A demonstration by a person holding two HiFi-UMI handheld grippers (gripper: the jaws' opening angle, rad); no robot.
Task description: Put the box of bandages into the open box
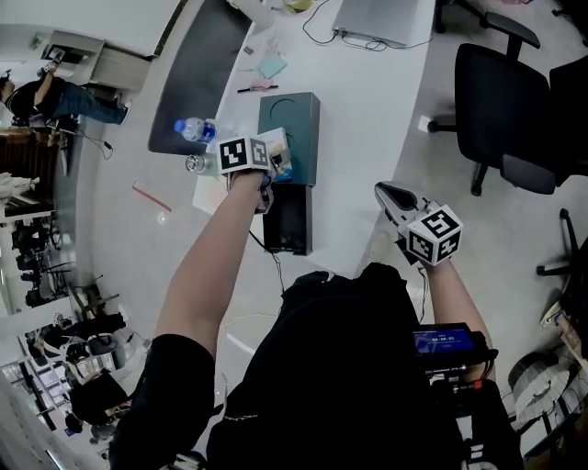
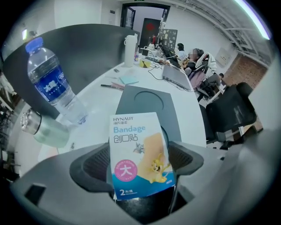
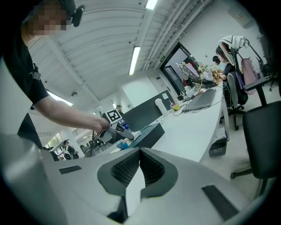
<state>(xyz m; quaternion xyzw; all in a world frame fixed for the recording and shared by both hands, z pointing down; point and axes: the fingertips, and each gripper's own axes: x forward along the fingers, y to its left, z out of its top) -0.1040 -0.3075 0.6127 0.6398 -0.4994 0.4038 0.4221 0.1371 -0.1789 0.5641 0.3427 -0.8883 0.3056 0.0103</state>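
Note:
The bandage box (image 2: 139, 154), white and blue with a cartoon print, stands upright between the jaws of my left gripper (image 2: 139, 163). The jaws are spread wide and the pads (image 2: 94, 165) stand beside the box without pressing on it. Under it lies the dark inside of the open box (image 2: 151, 210); the box's teal lid (image 2: 149, 102), with a round dent, stretches beyond. In the head view the left gripper (image 1: 274, 163) hovers with the bandage box (image 1: 279, 152) between the teal lid (image 1: 292, 119) and the black open box (image 1: 288, 218). My right gripper (image 1: 387, 193) is shut and empty, off the table's edge.
A water bottle (image 1: 195, 129) and a small glass jar (image 2: 40, 128) stand left of the box. A pen (image 1: 257, 88), a blue note pad (image 1: 271, 64) and a laptop (image 1: 381, 20) lie farther along the white table. A black office chair (image 1: 501, 101) stands at the right.

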